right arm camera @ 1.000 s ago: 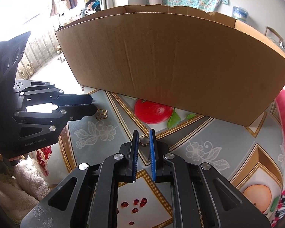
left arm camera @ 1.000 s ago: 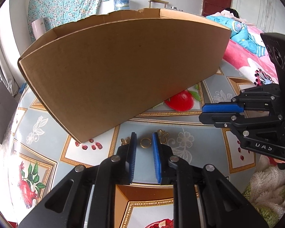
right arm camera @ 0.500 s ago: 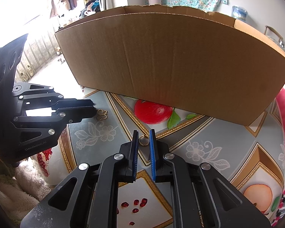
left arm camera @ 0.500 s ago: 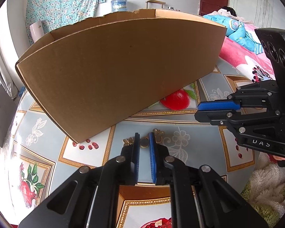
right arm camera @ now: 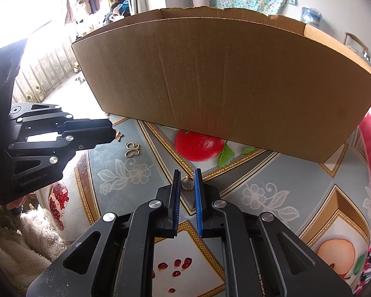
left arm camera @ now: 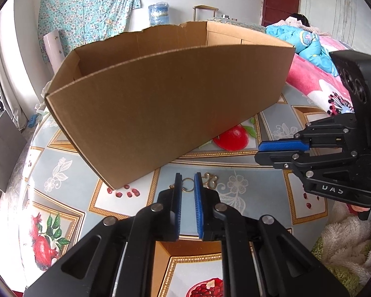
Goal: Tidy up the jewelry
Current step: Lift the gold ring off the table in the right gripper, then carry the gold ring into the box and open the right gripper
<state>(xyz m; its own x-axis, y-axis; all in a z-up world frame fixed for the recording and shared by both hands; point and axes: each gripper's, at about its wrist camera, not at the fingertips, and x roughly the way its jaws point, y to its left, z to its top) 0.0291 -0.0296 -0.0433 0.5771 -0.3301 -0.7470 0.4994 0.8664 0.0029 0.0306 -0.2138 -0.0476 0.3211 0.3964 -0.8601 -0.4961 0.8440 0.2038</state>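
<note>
Left tool (left arm camera: 187,182) having just been closing on a gold ring (left arm camera: 188,185) and lifting toward the cardboard box (left arm camera: 165,104).
Right tool (right arm camera: 187,182) is pinching another ring (right arm camera: 187,183) over the tabletop (right arm camera: 272,178); thin rings are risking slipping, dropping beside the butterfly charm (right arm camera: 132,149).

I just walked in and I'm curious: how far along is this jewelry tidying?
Early, it seems. Done: nothing shows in the cardboard box, its floor mostly hidden. In hand: the left hand-held gripper has just been closing on a gold hoop; the right hand-held gripper pinches a gold ring. Left: a butterfly piece on the tablecloth.
</note>
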